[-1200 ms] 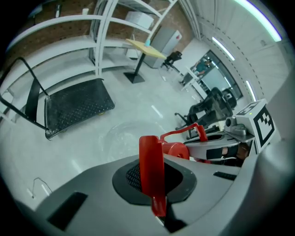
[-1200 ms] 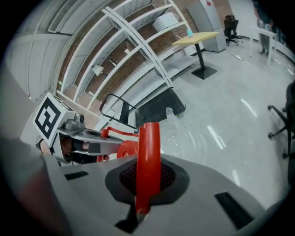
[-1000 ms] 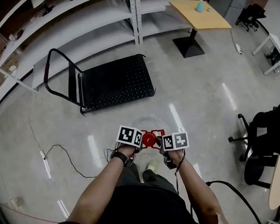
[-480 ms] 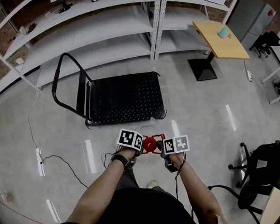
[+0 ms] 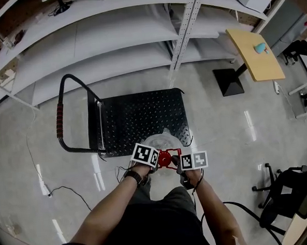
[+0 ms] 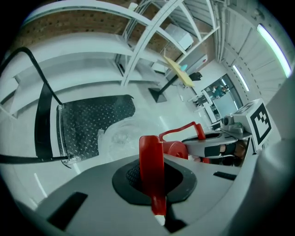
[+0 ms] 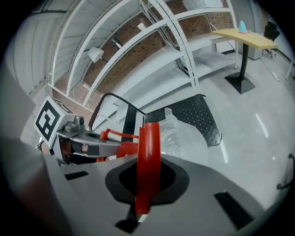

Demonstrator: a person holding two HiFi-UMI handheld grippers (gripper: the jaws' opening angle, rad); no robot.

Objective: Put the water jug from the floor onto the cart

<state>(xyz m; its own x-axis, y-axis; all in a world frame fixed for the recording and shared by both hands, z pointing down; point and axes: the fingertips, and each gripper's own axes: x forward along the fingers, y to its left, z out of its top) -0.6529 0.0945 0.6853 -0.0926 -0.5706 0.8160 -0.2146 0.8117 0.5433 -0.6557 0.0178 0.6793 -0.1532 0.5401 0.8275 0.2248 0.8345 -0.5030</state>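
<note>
A clear water jug (image 5: 160, 142) with a red cap and red handle (image 5: 166, 157) hangs between my two grippers, over the near edge of the black flat cart (image 5: 142, 115). My left gripper (image 5: 157, 158) is shut on one side of the red handle (image 6: 151, 161). My right gripper (image 5: 176, 160) is shut on the other side of that handle (image 7: 148, 152). The left gripper view shows the jug's clear body (image 6: 120, 134) in front of the cart deck (image 6: 90, 122). The right gripper view shows the jug (image 7: 179, 134) against the deck (image 7: 199, 113).
The cart's push bar (image 5: 60, 120) stands at its left end. White metal shelving (image 5: 112, 44) runs behind the cart. A wooden pedestal table (image 5: 254, 53) is at the far right, an office chair (image 5: 290, 199) at the lower right, and a cable (image 5: 64, 190) lies on the floor at the left.
Both grippers have carried the jug forward across the floor toward the cart. It now hangs at the cart's near edge instead of well short of it.
</note>
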